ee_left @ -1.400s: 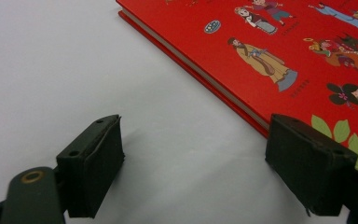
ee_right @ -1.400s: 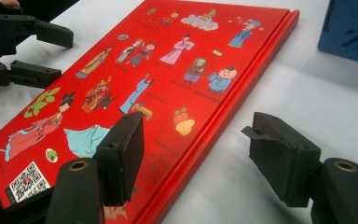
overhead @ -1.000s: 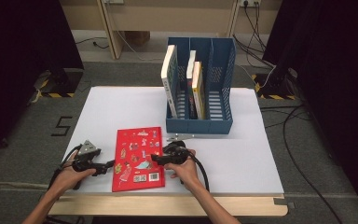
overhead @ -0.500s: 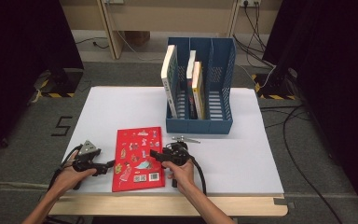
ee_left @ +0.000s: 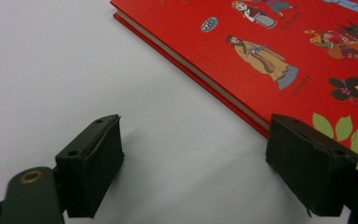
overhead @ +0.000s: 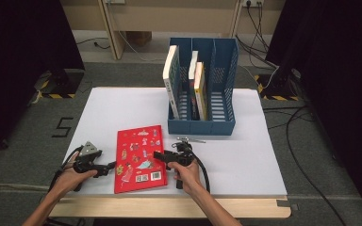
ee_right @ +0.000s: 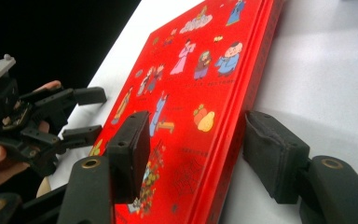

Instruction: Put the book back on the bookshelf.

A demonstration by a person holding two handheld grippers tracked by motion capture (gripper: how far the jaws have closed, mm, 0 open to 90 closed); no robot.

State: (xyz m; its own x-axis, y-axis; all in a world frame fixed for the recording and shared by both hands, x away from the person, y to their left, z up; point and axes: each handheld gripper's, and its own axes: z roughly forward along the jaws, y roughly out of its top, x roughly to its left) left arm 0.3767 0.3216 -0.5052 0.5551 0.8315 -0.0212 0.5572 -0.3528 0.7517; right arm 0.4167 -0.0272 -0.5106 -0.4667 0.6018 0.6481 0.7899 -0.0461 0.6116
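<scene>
Red book (overhead: 140,158) flat on white surface (overhead: 245,155), near edge. Our right gripper (ee_right: 193,151) straddles its right edge, fingers just been closing. Left gripper (ee_left: 214,172) fingers open beside left edge.

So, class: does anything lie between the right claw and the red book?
Nothing visible does. The right claw already straddles the edge of the red book, its jaws having just been closing; one sits over the cover, one beside the edge.
</scene>
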